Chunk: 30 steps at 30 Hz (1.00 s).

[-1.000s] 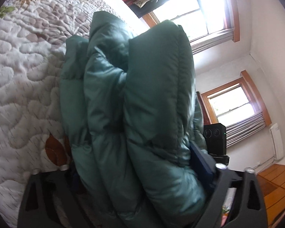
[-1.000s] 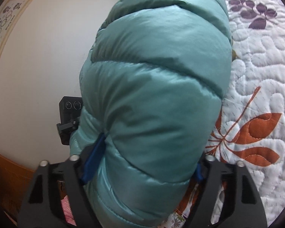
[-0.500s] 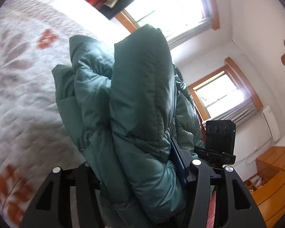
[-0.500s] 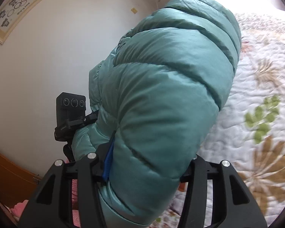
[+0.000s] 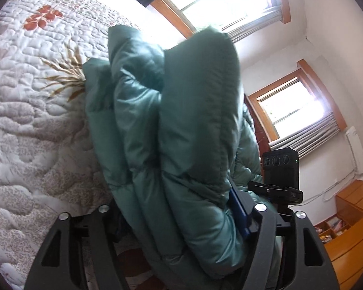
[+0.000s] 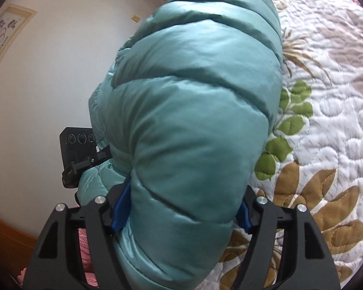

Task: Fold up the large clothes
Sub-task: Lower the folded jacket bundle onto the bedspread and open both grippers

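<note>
A teal puffer jacket (image 5: 181, 130) is bunched in thick folds and held up off the quilted bed. My left gripper (image 5: 179, 220) is shut on one folded end of it, the padding bulging out between the black fingers. In the right wrist view the same puffer jacket (image 6: 193, 111) fills the middle, and my right gripper (image 6: 181, 210) is shut on its other end, blue pads pressed into both sides. Each view shows the other gripper's camera box beyond the jacket. Most of the fingertips are hidden by the fabric.
The white quilted bedspread (image 5: 31, 111) with leaf patterns lies under and left of the jacket; in the right wrist view the bedspread (image 6: 326, 125) lies to the right. Two windows (image 5: 300, 104), a white wall (image 6: 48, 72) and wooden furniture (image 5: 348, 229) surround the bed.
Both grippers have swung and carried the jacket across the bed; the quilt pattern under it has shifted. Their hold on the jacket is unchanged.
</note>
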Motion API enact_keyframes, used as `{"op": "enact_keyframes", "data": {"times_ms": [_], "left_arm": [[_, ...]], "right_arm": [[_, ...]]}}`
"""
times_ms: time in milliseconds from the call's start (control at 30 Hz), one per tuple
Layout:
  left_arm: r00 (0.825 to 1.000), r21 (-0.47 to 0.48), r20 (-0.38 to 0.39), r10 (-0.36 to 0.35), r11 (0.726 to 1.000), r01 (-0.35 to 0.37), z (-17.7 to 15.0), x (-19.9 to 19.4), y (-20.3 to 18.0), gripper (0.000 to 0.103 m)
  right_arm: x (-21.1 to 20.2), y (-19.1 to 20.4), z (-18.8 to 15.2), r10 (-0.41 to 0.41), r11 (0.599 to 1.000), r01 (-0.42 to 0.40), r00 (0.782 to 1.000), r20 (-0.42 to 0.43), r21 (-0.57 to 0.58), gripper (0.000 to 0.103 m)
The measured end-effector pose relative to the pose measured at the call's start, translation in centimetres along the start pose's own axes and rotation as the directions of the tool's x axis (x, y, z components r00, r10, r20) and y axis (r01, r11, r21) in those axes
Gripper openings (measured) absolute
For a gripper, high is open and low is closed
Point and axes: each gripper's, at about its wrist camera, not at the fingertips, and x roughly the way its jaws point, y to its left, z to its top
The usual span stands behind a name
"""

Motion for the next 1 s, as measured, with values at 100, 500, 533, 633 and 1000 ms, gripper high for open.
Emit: {"op": "enact_keyframes", "data": {"times_ms": [100,500,533,633,1000], "left_arm": [[0.998,0.018,-0.003,0.058,0.998,-0.058,-0.2,0.5,-2.3,0.074],[0.937,0.221,0.204,0.284,0.919,-0.326,-0.9,-5.4,-12.9,0.082],[0.931,0.234,0.207,0.3,0.909,-0.345,-1.0,-5.3,-13.6,0.082],[0.924,0.255,0.181,0.338,0.891,-0.375,-1.4,-5.5,-14.6,0.082],[0.924,0.2,0.055,0.377,0.903,-0.38,-5.8,-3.2,-8.3,0.085]], "right_arm": [[-0.5,-0.3,-0.5,-0.029,0.999,0.029,1.0,0.006,0.013,0.079],[-7.6,7.5,-4.6,-0.313,0.93,0.335,0.937,0.154,-0.15,0.08],[-8.0,7.5,-4.8,-0.325,0.923,0.349,0.933,0.156,-0.163,0.08],[-7.3,8.8,-6.5,-0.397,0.889,0.42,0.905,0.15,-0.183,0.08],[-3.9,5.0,-7.9,-0.41,0.902,0.411,0.911,0.033,-0.134,0.08]]}}
